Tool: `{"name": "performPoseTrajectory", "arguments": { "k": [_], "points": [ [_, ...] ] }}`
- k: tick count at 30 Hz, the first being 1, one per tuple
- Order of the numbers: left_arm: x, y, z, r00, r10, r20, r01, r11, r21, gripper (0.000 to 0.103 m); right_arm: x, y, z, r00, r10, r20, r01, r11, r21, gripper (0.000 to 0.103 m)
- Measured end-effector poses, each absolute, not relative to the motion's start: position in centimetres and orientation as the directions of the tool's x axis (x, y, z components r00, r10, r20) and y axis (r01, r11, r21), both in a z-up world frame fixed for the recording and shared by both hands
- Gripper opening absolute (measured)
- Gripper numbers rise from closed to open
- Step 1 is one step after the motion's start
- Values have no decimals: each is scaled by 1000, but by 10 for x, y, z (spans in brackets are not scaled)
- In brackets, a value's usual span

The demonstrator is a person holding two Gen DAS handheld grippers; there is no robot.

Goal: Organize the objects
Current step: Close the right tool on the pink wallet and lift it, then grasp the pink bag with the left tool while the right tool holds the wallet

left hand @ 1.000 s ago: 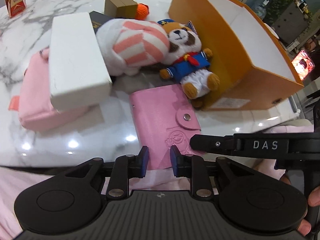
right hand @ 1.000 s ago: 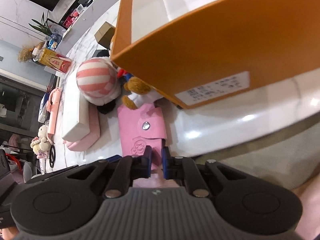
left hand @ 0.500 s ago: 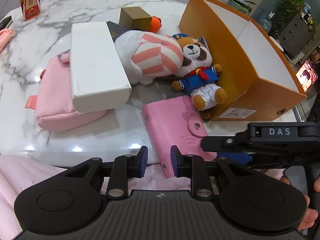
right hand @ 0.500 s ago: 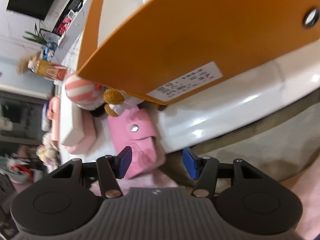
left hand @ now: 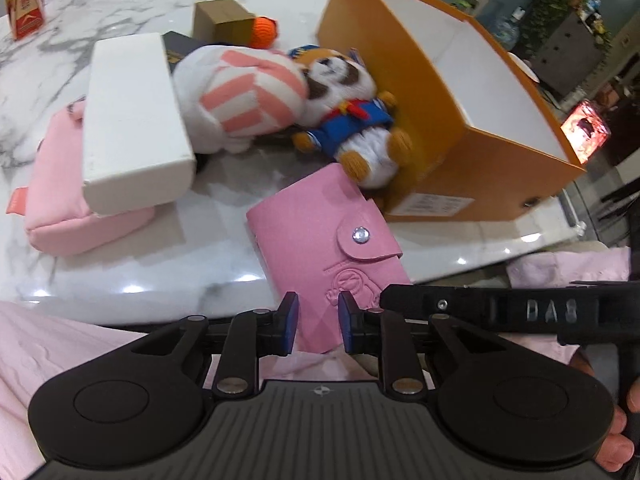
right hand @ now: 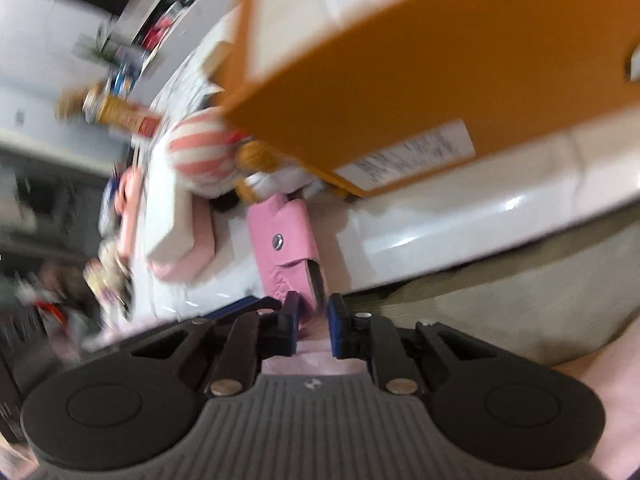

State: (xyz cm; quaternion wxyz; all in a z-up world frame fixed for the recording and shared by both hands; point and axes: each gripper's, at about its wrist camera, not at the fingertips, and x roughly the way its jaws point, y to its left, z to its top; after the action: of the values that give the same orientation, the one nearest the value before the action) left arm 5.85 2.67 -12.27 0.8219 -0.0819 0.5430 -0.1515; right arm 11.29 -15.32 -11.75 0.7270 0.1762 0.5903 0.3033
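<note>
A pink snap wallet (left hand: 332, 248) lies at the table's near edge and overhangs it, tilted up a little at its far end. My left gripper (left hand: 317, 322) straddles the wallet's near end with a narrow gap; its pads do not visibly touch it. My right gripper (right hand: 313, 322) comes from the right and is closed on the wallet's near corner (right hand: 288, 248). The open orange box (left hand: 448, 92) stands just right of the wallet, white inside. A sailor dog plush (left hand: 352, 120) and a striped plush (left hand: 240, 96) lie against the box.
A long white box (left hand: 132, 116) rests on a pink pouch (left hand: 68, 200) at the left. A brown carton (left hand: 220, 20) and an orange knit ball (left hand: 264, 30) sit behind. A red-yellow packet (left hand: 22, 0) stands far left. The right view is motion-blurred.
The right gripper opened half a second ago and has now closed again on the wallet's corner. The wallet has tilted and shifted. The left view moved closer again.
</note>
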Motion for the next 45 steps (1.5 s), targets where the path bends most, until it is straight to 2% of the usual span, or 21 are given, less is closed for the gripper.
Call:
{"name": "performPoseTrajectory", "arguments": {
  "k": [6, 8, 9, 11, 17, 20, 21, 22, 29, 32, 43, 45],
  "points": [
    [45, 20, -113, 388, -265, -883, 211, 958, -195, 21, 82, -135, -76, 165, 565, -808, -517, 747, 417, 12],
    [43, 26, -116, 385, -267, -883, 199, 959, -203, 21, 70, -129, -71, 169, 563, -809, -576, 722, 382, 11],
    [42, 29, -117, 390, -270, -880, 195, 958, -208, 21, 72, -130, -69, 173, 563, -808, -593, 715, 371, 12],
    [41, 32, -117, 405, -275, -872, 200, 957, -209, 14, 73, -124, -72, 172, 557, -813, -595, 716, 365, 16],
    [38, 36, -117, 433, -280, -856, 245, 951, -188, 13, 76, -113, -76, 148, 600, -786, -623, 674, 397, 18],
    [36, 35, -116, 442, -292, -848, 276, 944, -182, 14, 84, -108, -74, 137, 614, -777, -622, 664, 415, 27],
    [35, 35, -116, 447, -293, -845, 286, 942, -176, 14, 87, -107, -74, 136, 621, -772, -616, 663, 425, 41],
    [35, 34, -117, 449, -291, -845, 291, 942, -170, 14, 90, -104, -75, 135, 623, -771, -612, 664, 430, 46],
    [35, 39, -117, 455, -307, -836, 277, 941, -194, 14, 97, -77, -72, 136, 615, -777, -663, 639, 390, 45],
    [36, 43, -114, 465, -307, -830, 266, 943, -200, 14, 99, -65, -74, 107, 601, -792, -682, 625, 381, 35],
    [43, 53, -107, 473, -318, -821, 293, 936, -194, 14, 106, -24, -76, 108, 506, -856, -780, 577, 243, 36],
    [43, 56, -104, 469, -292, -833, 285, 943, -171, 14, 110, -18, -80, 98, 487, -868, -787, 572, 232, 32]
  ]
}}
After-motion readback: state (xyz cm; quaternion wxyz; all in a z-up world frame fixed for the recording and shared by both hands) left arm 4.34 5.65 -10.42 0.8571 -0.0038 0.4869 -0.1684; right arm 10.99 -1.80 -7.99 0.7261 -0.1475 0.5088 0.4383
